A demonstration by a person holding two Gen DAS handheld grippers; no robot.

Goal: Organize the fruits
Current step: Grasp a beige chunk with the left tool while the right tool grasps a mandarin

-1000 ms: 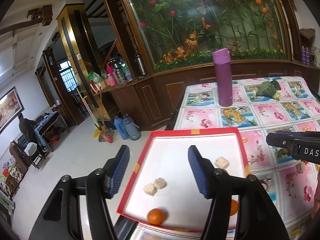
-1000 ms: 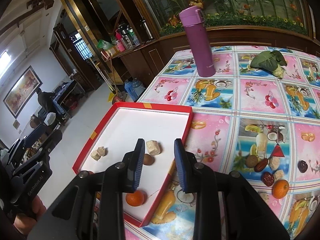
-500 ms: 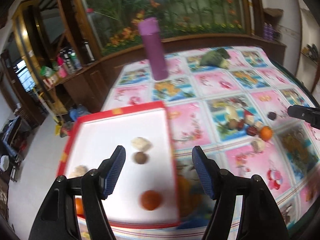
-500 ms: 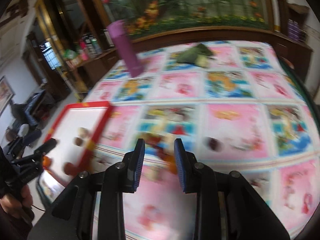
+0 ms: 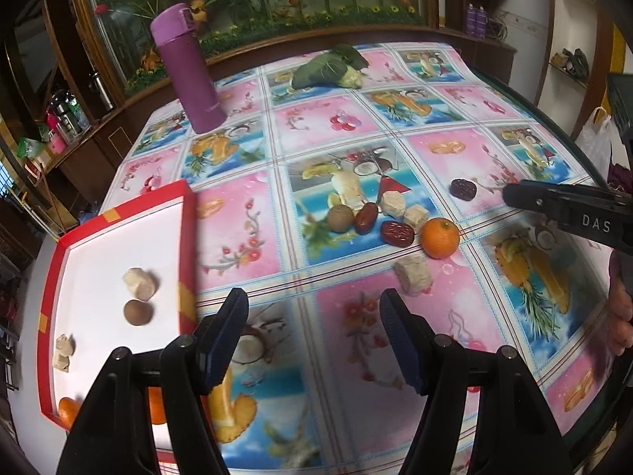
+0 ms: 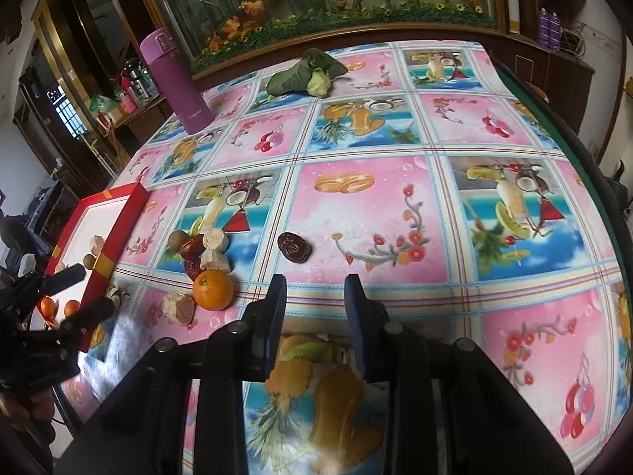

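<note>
The left gripper (image 5: 312,332) hangs with its jaws spread wide and nothing between them, above the bench (image 5: 494,91) near its front edge. Ahead of it and slightly to its right lies the loose cluster of fruit: an orange (image 5: 439,238), two red dates (image 5: 397,233), a brown round fruit (image 5: 340,218) and pale chunks (image 5: 412,275), the nearest chunk just beyond the gripper's right finger. A single dark date (image 5: 463,189) sits apart, further toward the bench's right edge.

To the left, at the bench's left edge, the red tray (image 5: 186,237) holds a pale chunk (image 5: 139,284) touching a small brown fruit (image 5: 138,311), another pale piece (image 5: 63,352) by its left wall, and oranges (image 5: 68,411) at its near corner — partly hidden behind the gripper.

The right gripper (image 6: 312,318) has its jaws narrowly parted, gripping nothing, over the front middle of the bench. The lone dark date (image 6: 294,247) lies just ahead of its left finger; the orange (image 6: 213,289) and the rest of the cluster sit off to its left, between it and the tray (image 6: 118,233).

A purple flask (image 5: 188,69) stands upright near the far left corner, and a leafy green vegetable (image 5: 328,67) lies at the far edge.
</note>
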